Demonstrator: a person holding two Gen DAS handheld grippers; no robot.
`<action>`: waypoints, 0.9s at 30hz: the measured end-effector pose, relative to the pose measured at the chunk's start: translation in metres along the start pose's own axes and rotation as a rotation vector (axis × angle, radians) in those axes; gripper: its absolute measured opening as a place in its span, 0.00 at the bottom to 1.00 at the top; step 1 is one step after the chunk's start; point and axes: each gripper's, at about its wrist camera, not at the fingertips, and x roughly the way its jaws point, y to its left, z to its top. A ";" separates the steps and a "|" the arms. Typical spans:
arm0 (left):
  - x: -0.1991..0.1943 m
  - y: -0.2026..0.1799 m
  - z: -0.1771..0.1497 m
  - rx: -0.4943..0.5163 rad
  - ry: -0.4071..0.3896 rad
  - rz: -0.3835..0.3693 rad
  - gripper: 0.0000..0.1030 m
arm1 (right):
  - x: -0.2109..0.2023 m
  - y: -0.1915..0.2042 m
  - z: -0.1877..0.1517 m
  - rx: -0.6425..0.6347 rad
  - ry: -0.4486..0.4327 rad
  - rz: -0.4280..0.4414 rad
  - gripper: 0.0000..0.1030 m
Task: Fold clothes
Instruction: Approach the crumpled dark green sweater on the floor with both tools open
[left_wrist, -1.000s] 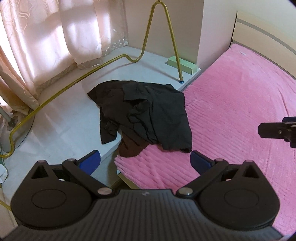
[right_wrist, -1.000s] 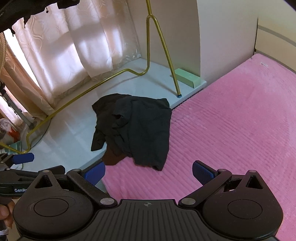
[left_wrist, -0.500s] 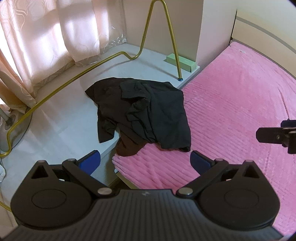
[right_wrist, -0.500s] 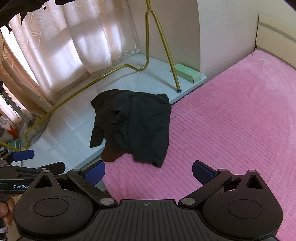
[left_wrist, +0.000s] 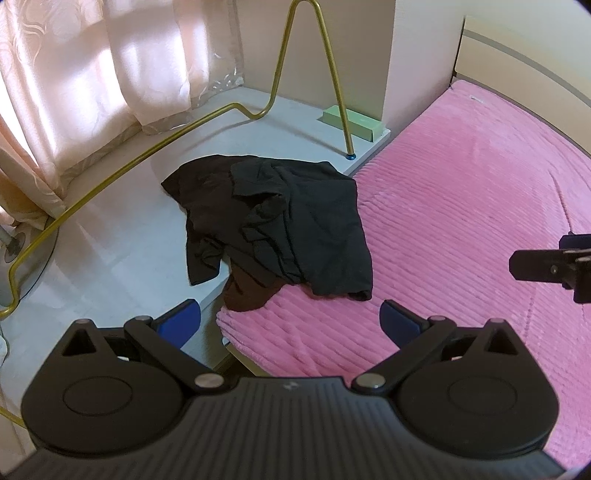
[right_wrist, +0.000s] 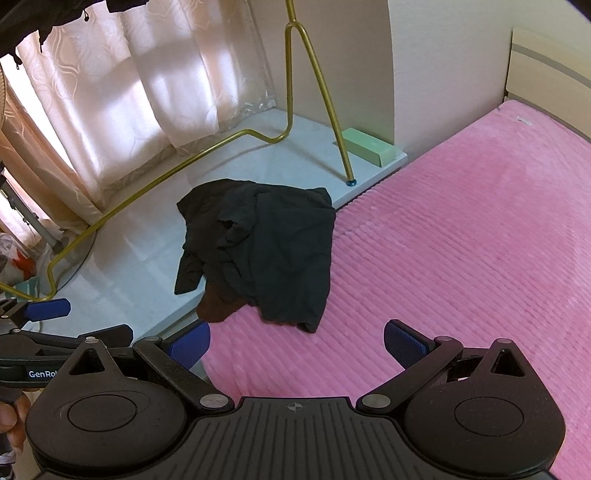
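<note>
Left wrist view: crumpled black clothes ahead of both empty, spread grippers

Open pink bed right of the crumpled dark clothes; gold rack legs behind.

Right tongs low in the foreground, blue pads spread wide with nothing between them, hovering above the pink bed near its corner. Ahead, a crumpled heap of black clothes with a brown piece poking out beneath, draped half on the bed edge and half on the pale ledge beside it. At far left, left tongs also parted and apart from the heap; farther back, a gold metal rack standing on the ledge, a green box by the wall, and peach curtains.
</note>
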 end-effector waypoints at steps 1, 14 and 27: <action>0.000 -0.001 0.000 0.003 0.000 -0.001 0.99 | 0.000 0.000 0.000 0.001 -0.001 0.000 1.00; 0.001 -0.002 0.004 0.008 0.006 -0.023 0.99 | 0.000 -0.002 -0.001 0.006 -0.003 -0.001 1.00; 0.007 -0.006 0.012 0.022 0.018 -0.024 0.99 | 0.009 -0.007 0.005 0.008 0.017 0.003 1.00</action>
